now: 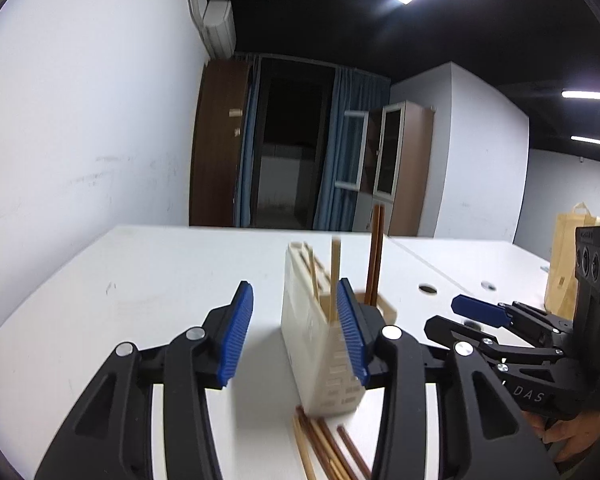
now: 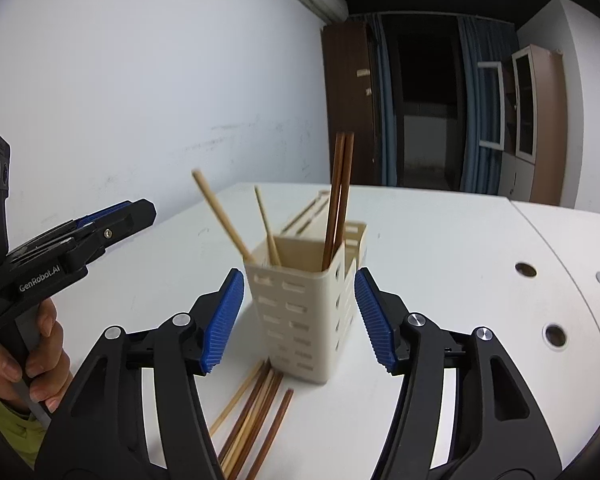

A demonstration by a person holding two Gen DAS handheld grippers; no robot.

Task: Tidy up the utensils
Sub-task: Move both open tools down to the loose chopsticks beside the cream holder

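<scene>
A cream slotted utensil holder [image 2: 300, 312] stands on the white table [image 2: 440, 248]. It holds two dark brown chopsticks [image 2: 340, 196] upright and two light chopsticks [image 2: 224, 216] that lean left. Several loose chopsticks [image 2: 256, 412] lie on the table in front of it. My right gripper [image 2: 300, 320] is open and empty, with its jaws either side of the holder's near corner. My left gripper [image 1: 294, 334] is open and empty, just left of the holder [image 1: 316, 344]. The loose chopsticks [image 1: 328, 448] lie below it. The right gripper [image 1: 480, 312] shows at the right there.
A brown paper bag [image 1: 568, 264] stands at the table's far right. Round cable holes [image 2: 556, 336] sit in the adjoining table top. A white wall [image 2: 140, 80] runs along the left. Cabinets and a dark doorway lie beyond the table.
</scene>
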